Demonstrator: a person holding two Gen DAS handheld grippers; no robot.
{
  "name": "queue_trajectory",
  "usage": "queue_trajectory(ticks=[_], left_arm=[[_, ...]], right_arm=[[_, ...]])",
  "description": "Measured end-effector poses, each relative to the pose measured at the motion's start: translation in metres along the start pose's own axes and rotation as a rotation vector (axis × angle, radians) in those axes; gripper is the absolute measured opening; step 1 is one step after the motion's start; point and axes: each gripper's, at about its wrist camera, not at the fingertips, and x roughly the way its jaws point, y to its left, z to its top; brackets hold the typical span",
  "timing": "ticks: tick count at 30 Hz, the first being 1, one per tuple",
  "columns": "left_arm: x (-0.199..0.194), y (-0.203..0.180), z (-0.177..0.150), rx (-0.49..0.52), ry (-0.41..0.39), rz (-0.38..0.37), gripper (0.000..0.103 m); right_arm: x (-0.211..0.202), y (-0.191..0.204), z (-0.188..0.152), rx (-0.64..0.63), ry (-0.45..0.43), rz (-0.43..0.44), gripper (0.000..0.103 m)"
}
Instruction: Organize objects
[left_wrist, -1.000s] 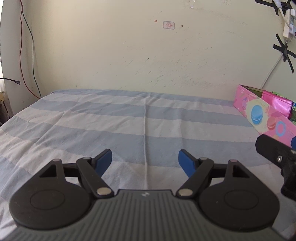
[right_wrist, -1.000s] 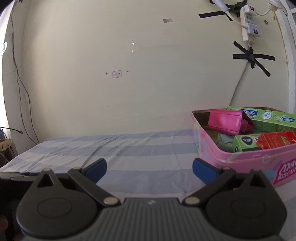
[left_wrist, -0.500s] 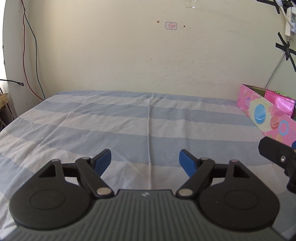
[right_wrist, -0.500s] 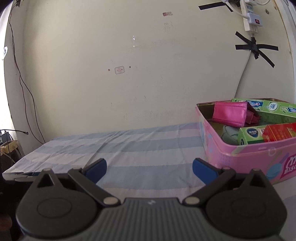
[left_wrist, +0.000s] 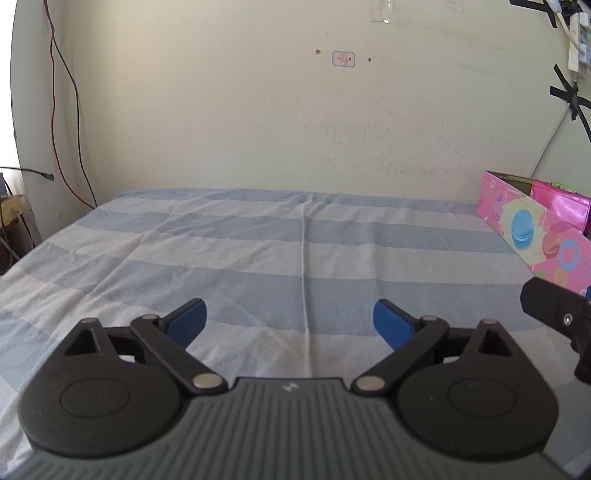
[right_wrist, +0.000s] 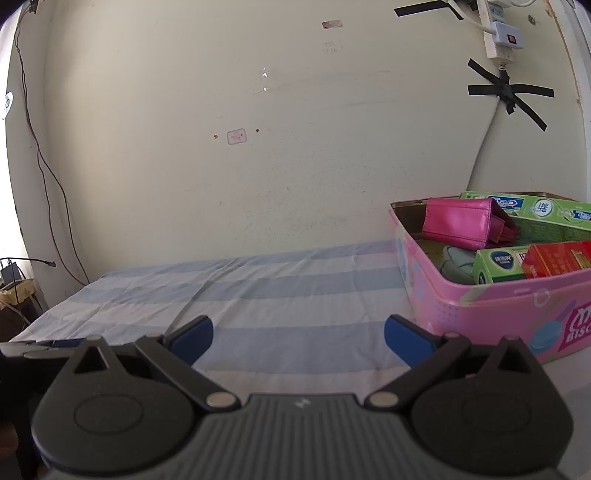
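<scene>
Both grippers — left gripper (left_wrist: 290, 321), right gripper (right_wrist: 298, 338) — spread, empty. Pink tin (right_wrist: 491, 314) stiff, slick; wallet (right_wrist: 460, 223) inside soft, light — pinch by top edge.

We find the tin (right_wrist: 491, 302) standing on the sheet (left_wrist: 258, 251) at the right end of the bed, close to the wall (right_wrist: 295, 166) behind. In the tin, a wallet (right_wrist: 461, 223) leans at the back left, a long box (right_wrist: 546, 210) behind it, two smaller boxes (right_wrist: 498, 264) in front.
</scene>
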Motion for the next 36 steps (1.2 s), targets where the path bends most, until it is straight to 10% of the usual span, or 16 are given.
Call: queue_trajectory(ticks=[36], left_arm=[[-0.121, -0.046, -0.01, 0.097, 0.046, -0.045, 0.103]], right_arm=[[-0.143, -0.068, 0.004, 0.219, -0.057, -0.09, 0.103]])
